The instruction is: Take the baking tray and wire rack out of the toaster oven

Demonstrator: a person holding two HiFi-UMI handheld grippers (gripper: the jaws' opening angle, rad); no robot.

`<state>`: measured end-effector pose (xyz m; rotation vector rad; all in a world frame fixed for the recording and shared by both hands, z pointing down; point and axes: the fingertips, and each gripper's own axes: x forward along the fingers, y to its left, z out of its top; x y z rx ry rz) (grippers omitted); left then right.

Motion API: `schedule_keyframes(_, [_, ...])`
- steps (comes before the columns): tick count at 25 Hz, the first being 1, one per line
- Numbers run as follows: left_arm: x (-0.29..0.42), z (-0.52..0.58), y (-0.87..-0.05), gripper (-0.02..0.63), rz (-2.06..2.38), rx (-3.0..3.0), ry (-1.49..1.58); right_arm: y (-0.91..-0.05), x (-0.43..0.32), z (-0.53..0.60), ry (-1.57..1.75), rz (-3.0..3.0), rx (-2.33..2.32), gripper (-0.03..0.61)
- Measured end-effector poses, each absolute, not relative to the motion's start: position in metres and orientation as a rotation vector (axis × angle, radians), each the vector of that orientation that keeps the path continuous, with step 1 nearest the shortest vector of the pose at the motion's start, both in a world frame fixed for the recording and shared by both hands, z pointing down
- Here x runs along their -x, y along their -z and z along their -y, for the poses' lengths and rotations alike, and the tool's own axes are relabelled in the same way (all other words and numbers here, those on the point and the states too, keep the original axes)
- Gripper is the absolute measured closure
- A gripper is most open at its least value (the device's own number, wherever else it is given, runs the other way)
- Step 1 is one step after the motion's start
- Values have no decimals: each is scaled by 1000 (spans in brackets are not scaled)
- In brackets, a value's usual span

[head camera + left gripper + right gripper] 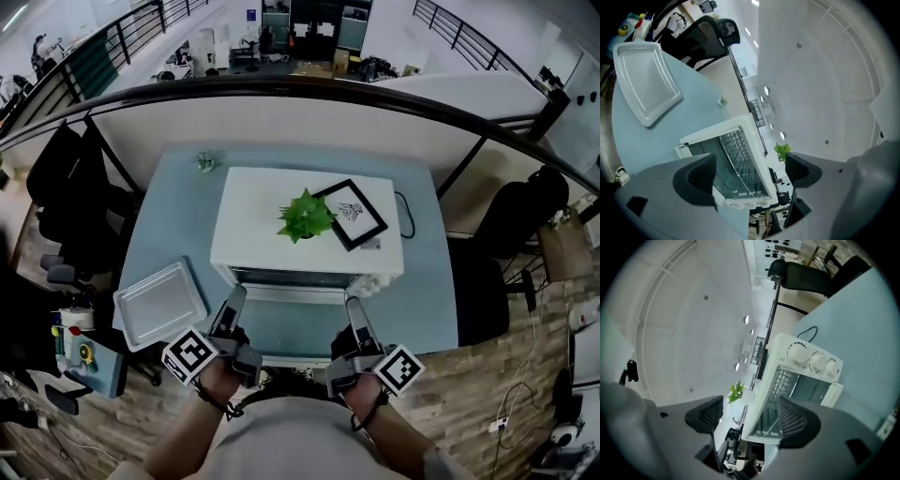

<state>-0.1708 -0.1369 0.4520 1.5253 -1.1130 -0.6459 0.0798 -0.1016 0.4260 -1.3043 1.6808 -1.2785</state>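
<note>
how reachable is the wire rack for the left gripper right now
Probably yes: the toaster oven stands open, the wire rack shows inside, and the left gripper, jaws apart and empty, faces it with nothing between.

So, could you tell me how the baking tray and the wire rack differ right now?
The baking tray lies out on the table, left of the toaster oven; the wire rack sits inside the oven. The tray is a solid pan; the rack is open wire. Both lie flat.
</note>
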Motion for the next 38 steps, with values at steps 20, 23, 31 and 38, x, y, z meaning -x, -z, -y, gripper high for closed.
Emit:
schedule_keyframes(20, [151, 187, -541, 150, 1090, -1395, 681, -519, -76, 143, 1407, -1527, 1300, 238])
schedule_keyframes(23, [154, 195, -551, 150, 1085, -1398, 699, -530, -73, 154, 1399, -1529, 1297, 249])
schedule_keyframes(31, [139, 220, -570, 153, 971, -1419, 785, -552, -77, 190, 1361, -1460, 1288, 270])
schedule_keyframes(38, [135, 236, -572, 300, 980, -1449, 799, -556, -83, 210, 1335, -1387, 1262, 310])
